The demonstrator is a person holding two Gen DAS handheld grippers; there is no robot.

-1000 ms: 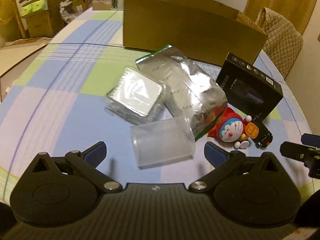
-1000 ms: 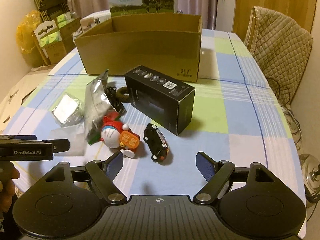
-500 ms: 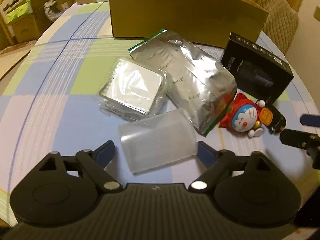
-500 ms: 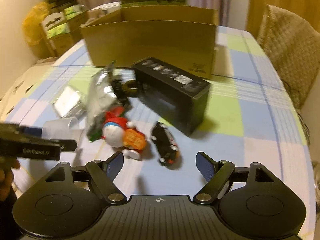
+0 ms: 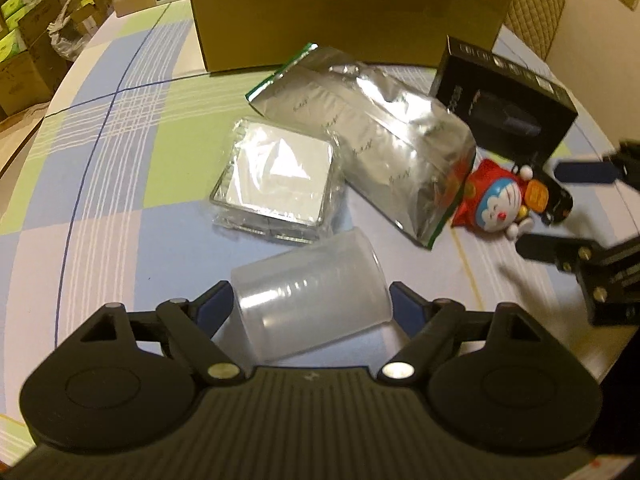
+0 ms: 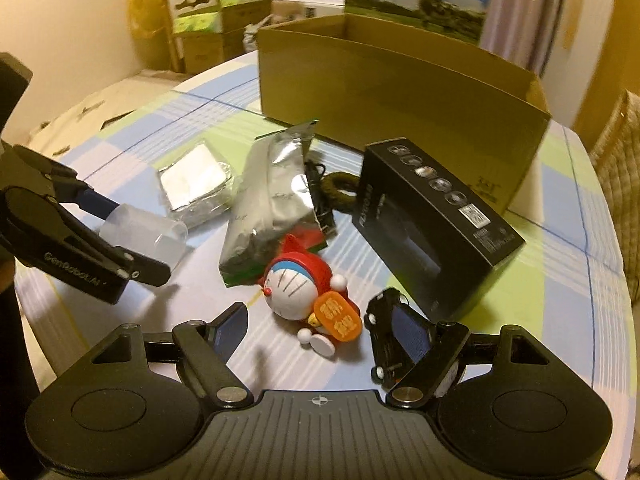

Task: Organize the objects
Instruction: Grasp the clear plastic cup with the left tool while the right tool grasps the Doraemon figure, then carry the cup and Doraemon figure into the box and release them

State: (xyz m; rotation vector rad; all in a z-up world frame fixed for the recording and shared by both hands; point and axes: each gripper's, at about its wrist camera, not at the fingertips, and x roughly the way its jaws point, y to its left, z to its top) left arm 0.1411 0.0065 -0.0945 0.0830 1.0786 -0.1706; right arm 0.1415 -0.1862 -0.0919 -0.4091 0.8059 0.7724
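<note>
A translucent plastic cup (image 5: 312, 300) lies on its side on the checked tablecloth. My left gripper (image 5: 310, 300) straddles it, jaws still closing, and both blue pads touch its sides. In the right wrist view the same cup (image 6: 152, 236) sits between the left gripper's (image 6: 132, 236) fingers. My right gripper (image 6: 320, 324) is open just above the table, and a red and blue cat figurine (image 6: 296, 284) lies ahead between its fingers without touching them. A small black toy car (image 6: 378, 320) rests against the right finger's inner side.
An open cardboard box (image 6: 400, 92) stands at the back. In front of it lie a black carton (image 6: 432, 224), a silver foil pouch (image 5: 376, 128), a clear-wrapped square pack (image 5: 276, 176) and a brown ring (image 6: 340, 190). A padded chair (image 5: 532, 0) stands at the right.
The left gripper moved forward and down over the cup, and its jaws narrowed onto it. The right gripper rolled and moved toward the figurine, so the toy car now sits by its right finger.
</note>
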